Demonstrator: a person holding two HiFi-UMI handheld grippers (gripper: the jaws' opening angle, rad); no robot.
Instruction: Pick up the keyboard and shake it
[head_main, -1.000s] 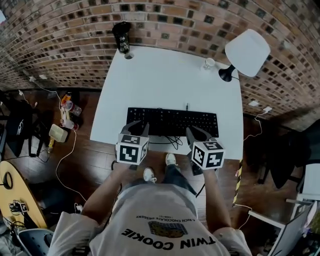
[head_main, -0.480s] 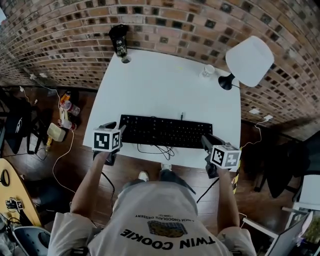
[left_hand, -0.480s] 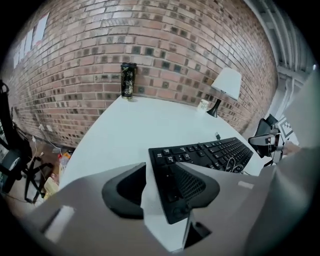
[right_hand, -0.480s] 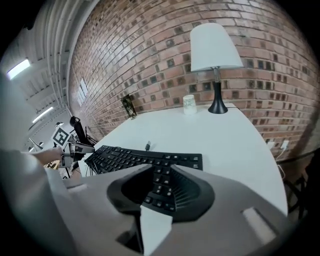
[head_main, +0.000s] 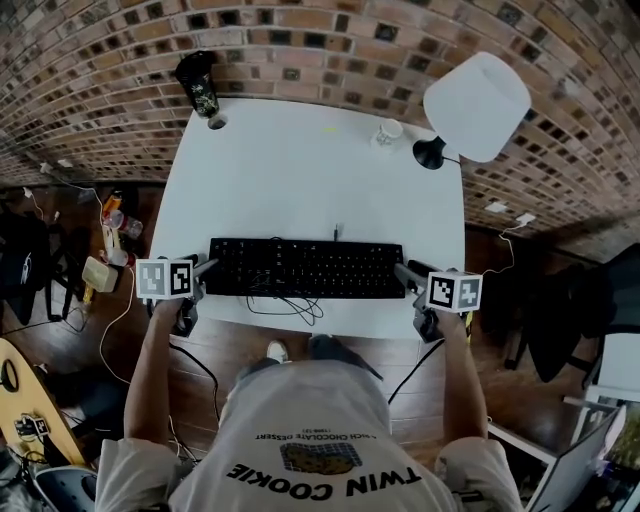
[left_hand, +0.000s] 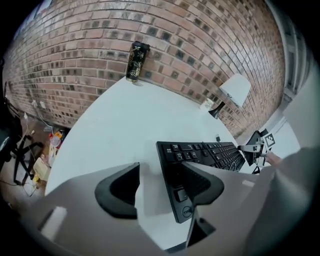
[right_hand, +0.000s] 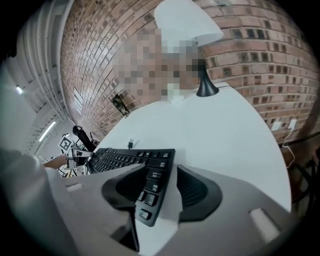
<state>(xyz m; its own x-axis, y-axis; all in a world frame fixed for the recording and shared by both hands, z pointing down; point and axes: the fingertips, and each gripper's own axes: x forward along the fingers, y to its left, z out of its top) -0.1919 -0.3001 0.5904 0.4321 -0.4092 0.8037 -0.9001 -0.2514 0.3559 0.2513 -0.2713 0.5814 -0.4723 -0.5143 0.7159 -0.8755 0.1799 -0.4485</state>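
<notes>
A black keyboard (head_main: 305, 268) lies flat near the front edge of the white table (head_main: 300, 170). My left gripper (head_main: 204, 269) is at its left end, and my right gripper (head_main: 407, 273) is at its right end. In the left gripper view the left gripper (left_hand: 157, 187) has just been opening; the keyboard's (left_hand: 200, 155) left end corner sits between the wide jaws, with no pad pressing on it. In the right gripper view the right gripper (right_hand: 162, 192) has also just been opening, and the keyboard's (right_hand: 135, 160) right end lies in the gap, ungripped.
A dark can (head_main: 197, 82) stands at the table's back left corner. A white lamp (head_main: 476, 105) and a small cup (head_main: 388, 131) are at the back right. The keyboard cable (head_main: 285, 305) loops off the front edge. Clutter lies on the floor (head_main: 105, 270) to the left.
Both grippers moved apart from in front of the keyboard's middle to its two ends and sank towards the table. Their jaws went from nearly shut to wide.
</notes>
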